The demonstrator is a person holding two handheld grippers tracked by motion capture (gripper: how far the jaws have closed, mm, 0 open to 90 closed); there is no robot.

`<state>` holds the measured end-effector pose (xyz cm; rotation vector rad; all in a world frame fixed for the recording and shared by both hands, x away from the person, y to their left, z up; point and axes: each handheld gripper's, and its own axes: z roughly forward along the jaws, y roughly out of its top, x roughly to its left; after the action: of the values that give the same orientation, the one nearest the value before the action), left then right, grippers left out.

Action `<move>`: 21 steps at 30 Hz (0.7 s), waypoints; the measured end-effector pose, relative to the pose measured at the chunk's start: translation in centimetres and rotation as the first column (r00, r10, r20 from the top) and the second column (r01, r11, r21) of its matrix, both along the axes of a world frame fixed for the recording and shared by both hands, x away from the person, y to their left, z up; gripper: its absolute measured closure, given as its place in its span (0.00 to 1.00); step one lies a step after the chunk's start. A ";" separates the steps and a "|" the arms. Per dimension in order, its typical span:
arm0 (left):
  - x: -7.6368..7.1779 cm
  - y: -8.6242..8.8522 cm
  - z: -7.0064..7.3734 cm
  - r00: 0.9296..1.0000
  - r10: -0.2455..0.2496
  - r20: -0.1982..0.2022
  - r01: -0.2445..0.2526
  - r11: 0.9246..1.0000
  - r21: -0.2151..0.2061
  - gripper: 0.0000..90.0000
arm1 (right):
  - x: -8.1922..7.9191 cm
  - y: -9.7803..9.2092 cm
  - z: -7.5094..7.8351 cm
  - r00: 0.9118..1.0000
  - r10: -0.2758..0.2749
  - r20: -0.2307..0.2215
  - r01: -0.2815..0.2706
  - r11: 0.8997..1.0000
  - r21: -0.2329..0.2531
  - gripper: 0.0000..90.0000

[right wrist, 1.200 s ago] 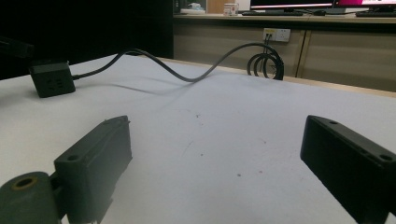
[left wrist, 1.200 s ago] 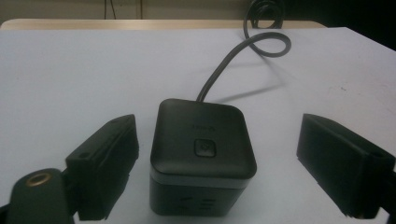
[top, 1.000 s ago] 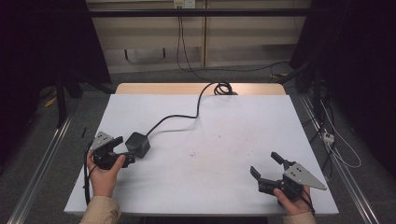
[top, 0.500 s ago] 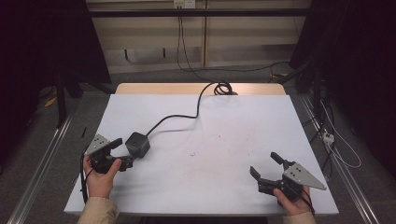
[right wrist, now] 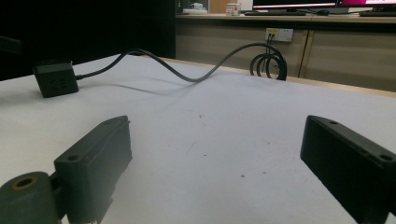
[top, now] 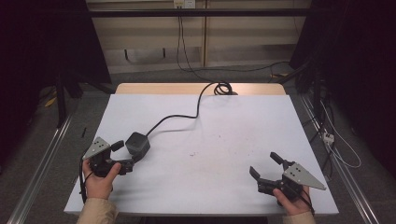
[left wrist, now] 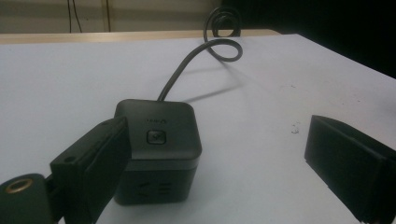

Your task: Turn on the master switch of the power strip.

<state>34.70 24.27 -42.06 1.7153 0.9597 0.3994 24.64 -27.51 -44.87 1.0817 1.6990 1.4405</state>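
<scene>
— What was there, counted, from the biggest down?

— One table (top: 219,154) with a pale top. On it lay one dark cable (top: 187,115), one black cube-shaped power block (top: 137,143), and two grippers, each held in one hand.

— Where did they lie, taking the block as the mark?

— The block sat on the near left part of the table. The cable left its far side, ran away across the table and ended in a coil (top: 222,87) at the far edge. The left gripper (top: 122,154) was just on the near side of the block, its jaws spread wide; in the left gripper view one jaw stood right beside the block's side, the other well apart from it, so the block (left wrist: 159,149) was not clamped. Whether the near jaw touched it, I couldn't tell. The right gripper (top: 265,167) was well apart from the block, near the table's right corner, jaws spread with bare tabletop between them.

— And how did the block look?

— Black, matte, with rounded edges. Its top carried a small square button (left wrist: 156,136) and faint lettering too small to read; the side toward the gripper showed slots.
</scene>
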 end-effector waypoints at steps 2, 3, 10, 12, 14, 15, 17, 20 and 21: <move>-0.1 0.0 0.0 1.000 -0.004 0.001 0.004 1.000 -0.002 0.08 | 0.0 0.0 0.0 1.000 0.001 -0.001 -0.001 1.000 -0.002 0.09; -0.1 0.0 -0.1 1.000 -0.004 0.000 0.004 1.000 -0.004 0.08 | 0.0 0.0 0.0 1.000 0.002 -0.001 -0.002 1.000 -0.002 0.09; -0.5 0.1 -0.1 1.000 -0.007 0.007 0.007 1.000 -0.008 0.08 | 0.0 0.0 0.0 1.000 0.001 -0.001 -0.001 1.000 0.002 0.09; -0.6 0.2 -0.2 1.000 -0.012 0.004 0.012 1.000 -0.005 0.08 | 0.0 0.0 0.0 1.000 0.001 -0.001 -0.001 1.000 0.001 0.09; -0.7 0.2 -0.2 1.000 -0.016 0.004 0.016 1.000 -0.001 0.08 | 0.0 0.0 0.0 1.000 0.002 0.000 -0.002 1.000 -0.002 0.09; -0.8 0.3 -0.3 1.000 -0.017 0.002 0.017 1.000 -0.006 0.08 | 0.0 0.0 0.0 1.000 0.002 0.000 -0.002 1.000 -0.002 0.09; -0.9 0.4 -0.4 1.000 -0.022 0.000 0.022 1.000 -0.001 0.08 | 0.0 0.0 0.0 1.000 0.002 0.000 -0.002 1.000 -0.003 0.09; -1.1 0.5 -0.5 1.000 -0.025 0.000 0.025 1.000 0.002 0.08 | 0.0 0.0 0.0 1.000 0.002 -0.001 -0.002 1.000 -0.002 0.09; -1.1 0.6 -0.6 1.000 -0.027 0.002 0.027 1.000 0.002 0.08 | 0.0 0.0 0.0 1.000 0.003 -0.001 -0.003 1.000 -0.002 0.09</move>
<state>33.57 24.83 -42.65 1.7276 0.9340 0.3843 24.66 -27.48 -44.88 1.0790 1.7027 1.4402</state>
